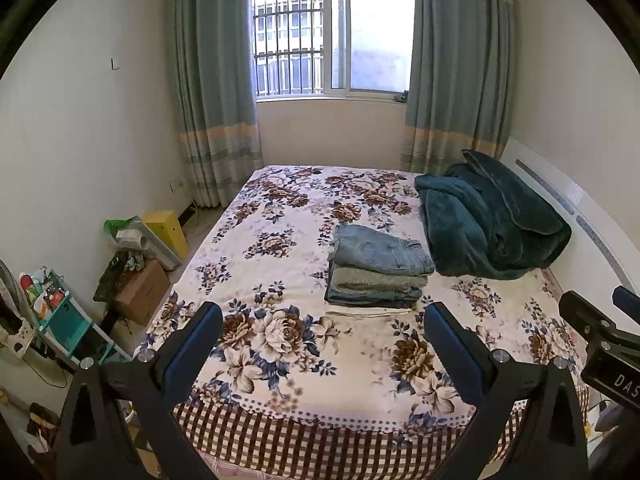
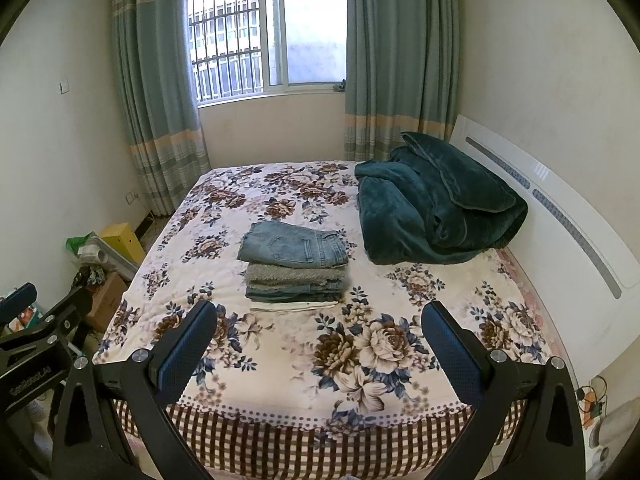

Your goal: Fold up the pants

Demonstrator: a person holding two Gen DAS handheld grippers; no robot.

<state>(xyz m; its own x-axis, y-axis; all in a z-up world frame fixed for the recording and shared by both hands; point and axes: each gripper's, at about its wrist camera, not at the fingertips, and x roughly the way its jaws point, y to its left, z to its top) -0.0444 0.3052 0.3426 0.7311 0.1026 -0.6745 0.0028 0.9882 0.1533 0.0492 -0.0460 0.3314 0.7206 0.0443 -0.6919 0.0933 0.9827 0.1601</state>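
My left claw [image 1: 322, 344] and my right claw [image 2: 318, 342] both hang spread wide at the near edge of the bed [image 1: 280, 408], gripping nothing. The pants [image 1: 382, 250] lie folded on top of a pile [image 2: 294, 280] in the middle of the bed, well beyond both claws and touching neither. I count four layers in that pile: blue jeans, a fuzzy grey piece, darker denim, something white at the bottom. One green blanket [image 2: 436, 212] sits heaped just right of it. The left view shows boxes [image 1: 142, 290] on the floor clearly; the right view shows more of the white headboard [image 2: 560, 220].
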